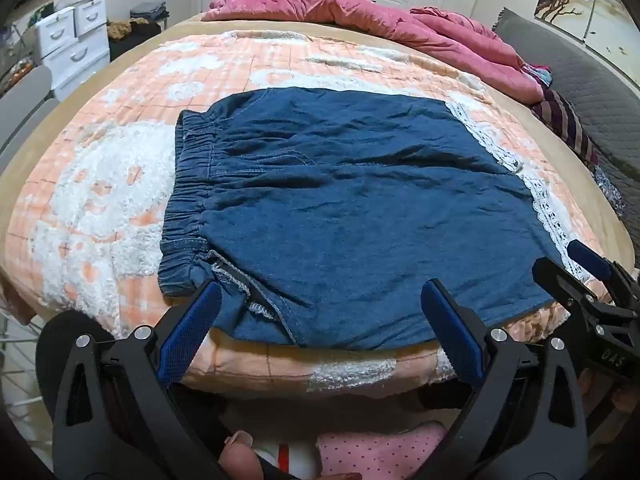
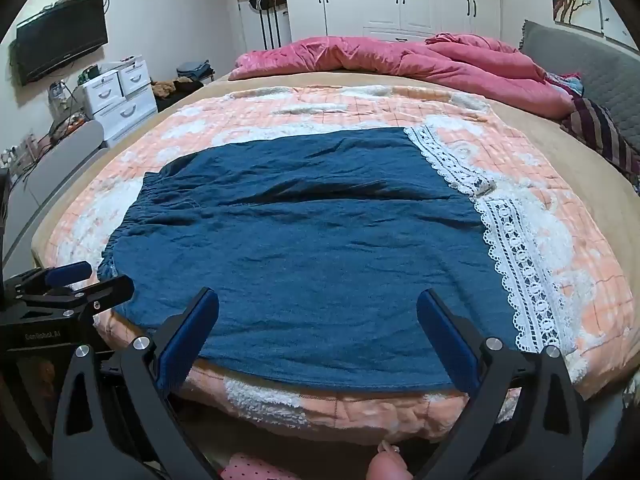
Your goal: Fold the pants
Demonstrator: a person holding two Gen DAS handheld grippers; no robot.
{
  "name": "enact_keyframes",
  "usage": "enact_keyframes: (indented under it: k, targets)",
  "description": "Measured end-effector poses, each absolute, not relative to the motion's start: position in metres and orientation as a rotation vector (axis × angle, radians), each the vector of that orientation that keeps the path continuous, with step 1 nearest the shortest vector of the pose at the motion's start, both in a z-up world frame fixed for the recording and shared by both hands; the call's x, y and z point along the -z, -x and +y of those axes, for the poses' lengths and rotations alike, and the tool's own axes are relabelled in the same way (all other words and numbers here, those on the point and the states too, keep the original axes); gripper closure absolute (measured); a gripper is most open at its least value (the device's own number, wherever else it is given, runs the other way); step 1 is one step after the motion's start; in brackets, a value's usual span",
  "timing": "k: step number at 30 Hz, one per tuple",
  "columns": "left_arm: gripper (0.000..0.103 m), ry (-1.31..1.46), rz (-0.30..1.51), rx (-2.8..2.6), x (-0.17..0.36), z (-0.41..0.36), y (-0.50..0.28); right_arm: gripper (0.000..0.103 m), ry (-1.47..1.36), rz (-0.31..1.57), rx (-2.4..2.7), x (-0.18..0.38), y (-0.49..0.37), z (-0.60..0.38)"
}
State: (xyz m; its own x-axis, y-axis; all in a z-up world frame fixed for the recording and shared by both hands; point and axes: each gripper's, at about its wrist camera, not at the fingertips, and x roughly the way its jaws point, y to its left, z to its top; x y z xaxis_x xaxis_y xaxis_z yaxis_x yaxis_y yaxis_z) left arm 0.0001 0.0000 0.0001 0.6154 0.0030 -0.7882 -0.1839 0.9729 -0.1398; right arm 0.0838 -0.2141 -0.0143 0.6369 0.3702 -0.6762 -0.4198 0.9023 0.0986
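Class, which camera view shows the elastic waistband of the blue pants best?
The left wrist view: the gathered waistband lies close and unobstructed. In the right wrist view it sits far left, small and foreshortened.

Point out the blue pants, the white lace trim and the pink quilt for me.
blue pants point(image 2: 304, 240), right wrist view, middle of the denim.
white lace trim point(image 2: 516, 248), right wrist view, openwork band along the hem.
pink quilt point(image 1: 360, 12), left wrist view, top of the crumpled heap.

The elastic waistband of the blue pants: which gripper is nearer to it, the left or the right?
Left. The open left gripper hovers at the near edge right beside the waistband. The open right gripper sits farther along that edge, toward the white lace hem.
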Motion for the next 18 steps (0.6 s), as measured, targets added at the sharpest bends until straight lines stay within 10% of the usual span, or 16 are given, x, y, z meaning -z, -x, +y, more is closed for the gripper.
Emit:
enact_keyframes:
  k: [18]
  targets:
    - [0.009, 0.198, 0.903, -0.112, -0.0026, 0.0016, 0.0009, 0.004, 0.112, 0.747, -0.44, 0.0118, -0.0792, -0.2093]
